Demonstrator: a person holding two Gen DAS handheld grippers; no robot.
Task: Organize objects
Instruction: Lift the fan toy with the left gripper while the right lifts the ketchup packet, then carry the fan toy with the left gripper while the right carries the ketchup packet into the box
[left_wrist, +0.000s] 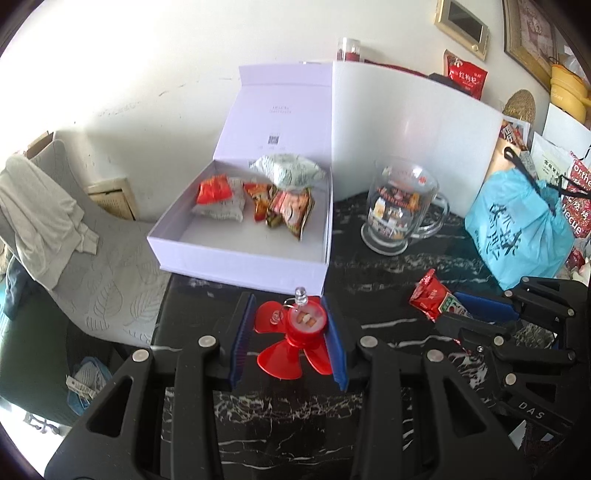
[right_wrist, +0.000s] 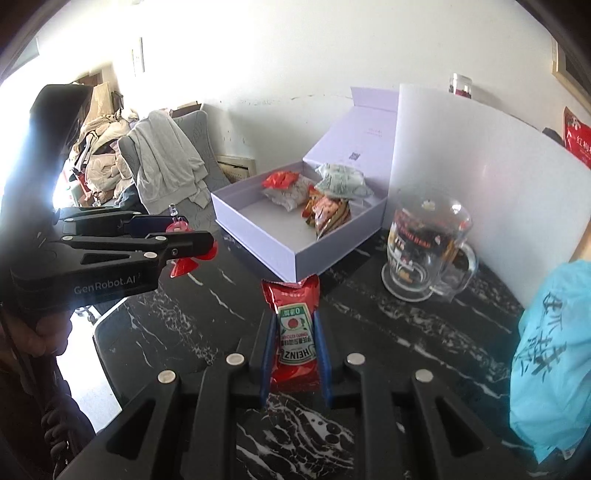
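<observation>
A grey chair (left_wrist: 110, 266) draped with a pale cloth (left_wrist: 40, 218) stands at the frame's left edge — framed pictures (left_wrist: 463, 26) and a yellow pot (left_wrist: 567, 88) crowd the upper right corner.

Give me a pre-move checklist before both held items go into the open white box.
1. Left gripper shut on the red plastic fan toy: ok.
2. Right gripper shut on the red Heinz ketchup sachet: ok.
3. White cardboard box lid open: ok.
4. Free floor space in the box in front of the snack packets: ok.
5. Clear glass mug stands apart from the box: ok.
6. Fan toy's grip firmness: cannot tell.
</observation>
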